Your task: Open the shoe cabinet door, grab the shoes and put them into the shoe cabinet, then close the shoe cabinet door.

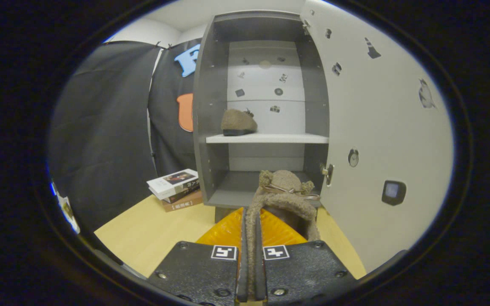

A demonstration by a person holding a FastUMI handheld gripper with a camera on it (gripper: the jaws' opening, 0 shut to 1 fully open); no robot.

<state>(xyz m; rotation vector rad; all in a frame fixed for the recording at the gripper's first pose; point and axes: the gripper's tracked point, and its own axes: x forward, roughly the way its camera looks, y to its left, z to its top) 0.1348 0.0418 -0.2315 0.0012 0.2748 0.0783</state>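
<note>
The gripper (250, 238) is clenched on the rim of a fuzzy tan slipper with a ribbon bow (285, 193), held at twelve o'clock before the grey open-doored shoe cabinet (211, 127); its matching fuzzy tan slipper (238, 122) sits on the middle shelf.

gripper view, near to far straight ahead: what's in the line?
gripper shut on the held fuzzy shoe → cabinet's lower compartment floor → white shelf carrying the other shoe → cabinet back panel.

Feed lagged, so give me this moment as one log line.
door: grey cabinet door open | gripper: shut on fuzzy brown slipper | matching slipper: on white shelf
</note>
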